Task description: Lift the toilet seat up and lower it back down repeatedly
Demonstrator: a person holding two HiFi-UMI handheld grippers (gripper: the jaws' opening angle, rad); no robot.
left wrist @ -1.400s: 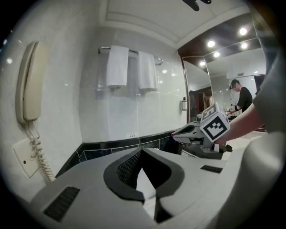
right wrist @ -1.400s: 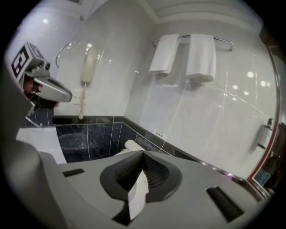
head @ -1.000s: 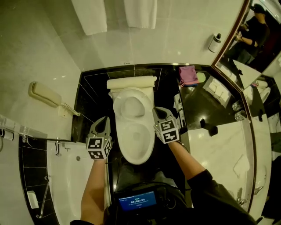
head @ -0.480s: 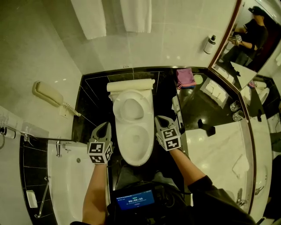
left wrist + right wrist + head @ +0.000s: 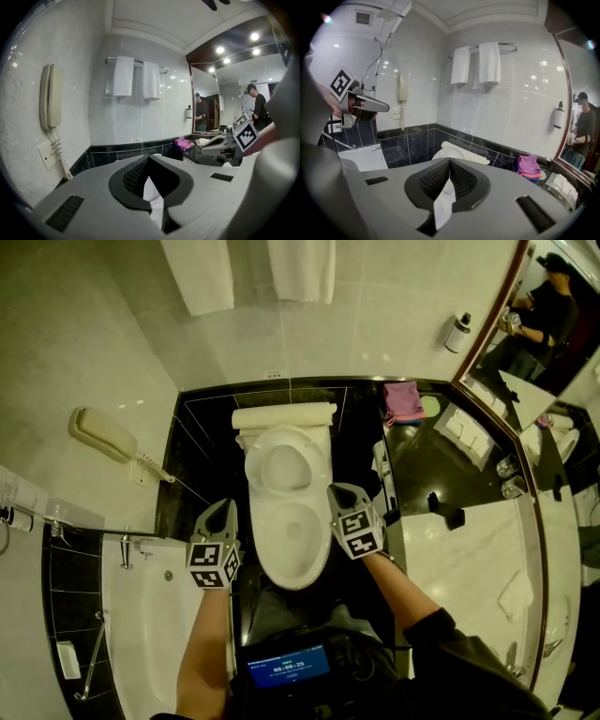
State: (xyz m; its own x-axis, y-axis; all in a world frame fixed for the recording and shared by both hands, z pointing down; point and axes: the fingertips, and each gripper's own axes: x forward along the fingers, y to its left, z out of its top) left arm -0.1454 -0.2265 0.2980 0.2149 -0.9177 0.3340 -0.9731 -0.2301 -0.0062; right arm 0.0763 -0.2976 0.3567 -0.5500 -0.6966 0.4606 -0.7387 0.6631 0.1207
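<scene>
Toilet seat (image 5: 318, 463): raised, with its ring leaning back against the tank (image 5: 281, 416) at the far end of the toilet. The open bowl (image 5: 295, 581) lies on the near side of the seat. The toilet stands in a dark-tiled recess, between the bathtub (image 5: 159, 615) on the left and the vanity counter (image 5: 469, 549) on the right.

Left gripper (image 5: 223, 506): positioned just left of the bowl, above the edge of the bathtub and apart from the seat. In the left gripper view its fingers (image 5: 136, 176) meet at the tips, with nothing between them.

Right gripper (image 5: 339, 489): positioned just right of the bowl, level with the near base of the raised seat. Contact with the toilet cannot be confirmed. In the right gripper view its fingers (image 5: 461, 180) are pressed together and hold nothing. Only the white toilet shows through the narrow slit below the tips.

Surroundings: a wall phone (image 5: 101, 435) is mounted on the left wall. Two white towels (image 5: 248, 268) hang on the far wall. A pink cloth (image 5: 403, 401) lies folded at the far end of the counter, and a mirror (image 5: 553, 352) sits above the counter.
</scene>
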